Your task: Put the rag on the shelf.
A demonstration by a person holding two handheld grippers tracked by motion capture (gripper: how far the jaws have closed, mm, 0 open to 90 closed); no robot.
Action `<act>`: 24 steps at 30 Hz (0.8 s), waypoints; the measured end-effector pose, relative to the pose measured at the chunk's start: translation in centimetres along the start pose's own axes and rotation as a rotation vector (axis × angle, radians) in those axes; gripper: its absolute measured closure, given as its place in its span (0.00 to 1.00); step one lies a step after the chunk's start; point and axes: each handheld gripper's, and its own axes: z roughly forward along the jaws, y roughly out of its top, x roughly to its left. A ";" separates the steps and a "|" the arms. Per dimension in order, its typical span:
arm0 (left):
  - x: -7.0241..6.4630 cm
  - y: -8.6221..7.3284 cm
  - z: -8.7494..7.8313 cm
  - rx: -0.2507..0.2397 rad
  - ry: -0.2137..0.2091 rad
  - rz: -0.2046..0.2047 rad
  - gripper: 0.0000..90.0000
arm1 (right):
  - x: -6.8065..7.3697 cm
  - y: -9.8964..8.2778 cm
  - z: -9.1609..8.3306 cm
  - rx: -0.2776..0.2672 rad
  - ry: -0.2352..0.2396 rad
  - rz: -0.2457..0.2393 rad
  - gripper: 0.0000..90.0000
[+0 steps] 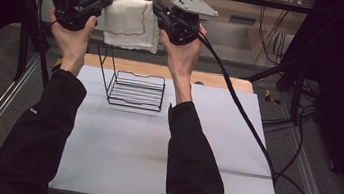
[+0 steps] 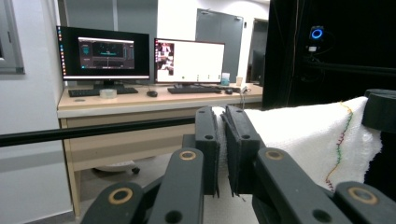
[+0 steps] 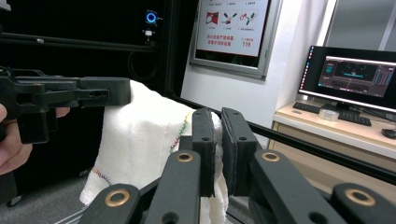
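Clearly, with both sets of fingers pinching the white cloth [image 1: 132, 21] aloft beyond the wire rack [image 1: 133, 89], I judged either shallow edge grip might slip and drop it.

overhead forward-down view; two close gripper-mounted views, sharing the white cloth [image 1: 132, 21]

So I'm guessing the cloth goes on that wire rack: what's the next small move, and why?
Probably lower both grippers together toward the wire rack. The left gripper and right gripper each pinch a top corner of the white cloth, which hangs spread above the rack.
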 end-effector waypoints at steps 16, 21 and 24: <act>1.4 -1.4 1.8 0.028 0.007 -0.015 0.94 | -0.7 -1.4 1.7 0.040 0.001 0.012 0.94; 1.4 -1.8 2.4 0.047 0.008 -0.005 0.94 | -0.9 -1.8 1.8 0.052 -0.001 0.016 0.94; 1.4 -2.2 2.4 0.051 0.004 -0.002 0.94 | -1.0 -2.1 1.8 0.058 -0.001 0.018 0.94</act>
